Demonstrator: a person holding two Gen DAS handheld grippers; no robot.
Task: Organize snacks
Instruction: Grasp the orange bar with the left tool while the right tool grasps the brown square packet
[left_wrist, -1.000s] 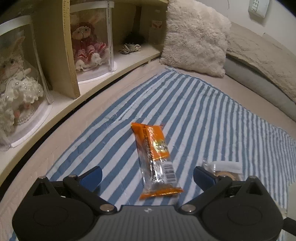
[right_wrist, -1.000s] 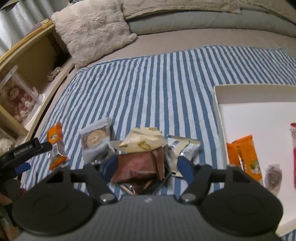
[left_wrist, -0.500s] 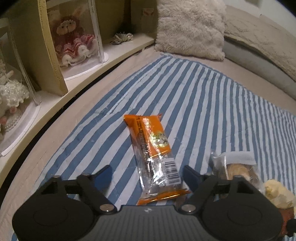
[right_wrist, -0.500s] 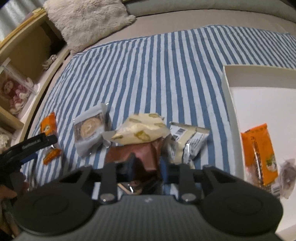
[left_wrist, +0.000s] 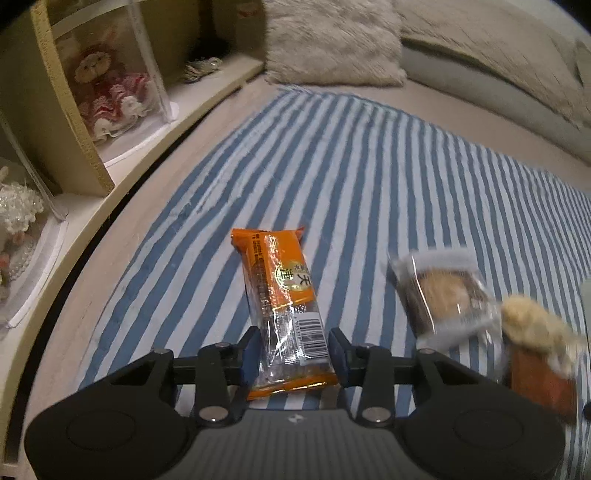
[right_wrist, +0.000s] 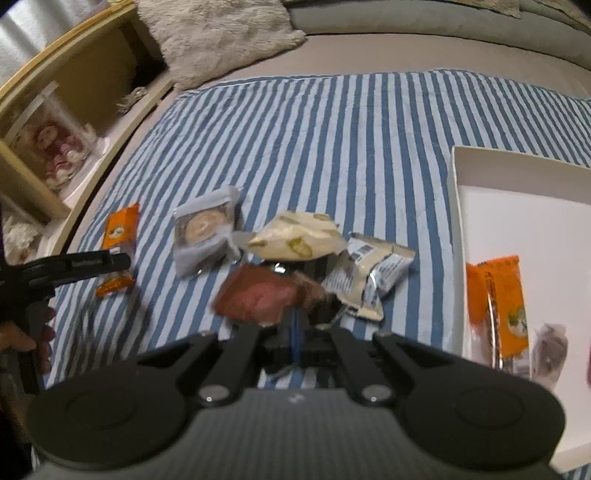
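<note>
Both grips set, right blurred.
Your left gripper (left_wrist: 293, 350) pinches the orange bar (left_wrist: 282, 306); right gripper (right_wrist: 295, 334) closed on brown packet (right_wrist: 264, 297), its contact edge hidden.

Long orange foil-and-clear snack bar packet (left_wrist: 284, 306) flat on striped cloth, barcode end nearest; brown glossy snack pouch (right_wrist: 258, 297) tilted, blurred; clear-wrapped round pastry (right_wrist: 205, 230) between them.

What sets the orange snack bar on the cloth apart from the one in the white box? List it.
The orange bar on the cloth lies on the striped cloth, the left gripper closed around its near end. The orange bar in the box rests untouched inside the white box beside a small dark snack. Both appear to be the same orange-wrapped product.
</note>
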